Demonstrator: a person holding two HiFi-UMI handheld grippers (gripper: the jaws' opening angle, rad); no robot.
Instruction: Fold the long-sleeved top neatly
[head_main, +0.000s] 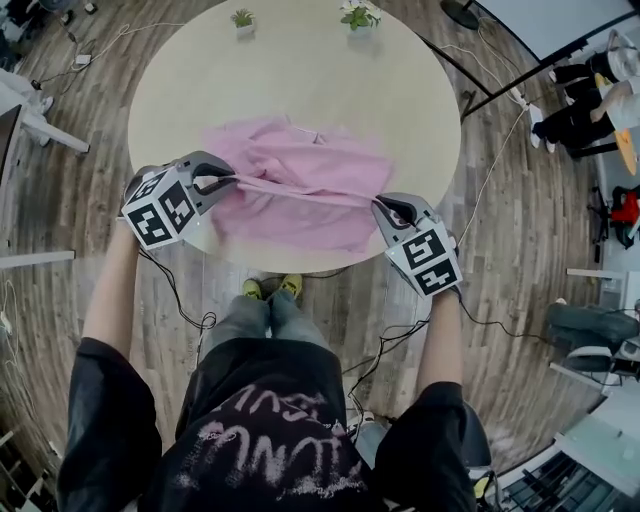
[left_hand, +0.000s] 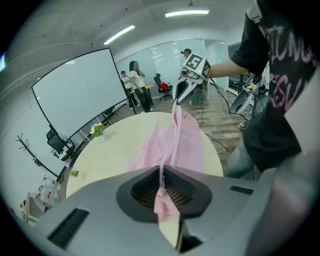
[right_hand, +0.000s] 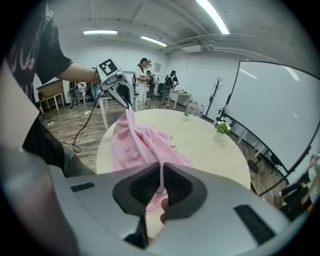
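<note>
Head view: my left gripper (head_main: 232, 181) and right gripper (head_main: 380, 206) hold the pink top (head_main: 300, 165) taut by its near edge over the table (head_main: 300, 70); the rest lies rumpled.
Left gripper view: jaws pinch the cloth.
Right gripper view: jaws pinch the cloth; folding barely begun, I judge.

Past the pink top (head_main: 300, 175) the table (head_main: 410, 110) lies open to me; only the left potted plant (head_main: 242, 19) and right potted plant (head_main: 359, 15) stand at its far edge.

one pink top (head_main: 300, 170), one round table (head_main: 300, 70), two potted plants (head_main: 242, 19) (head_main: 358, 15), one left gripper (head_main: 235, 181), one right gripper (head_main: 379, 205)
</note>
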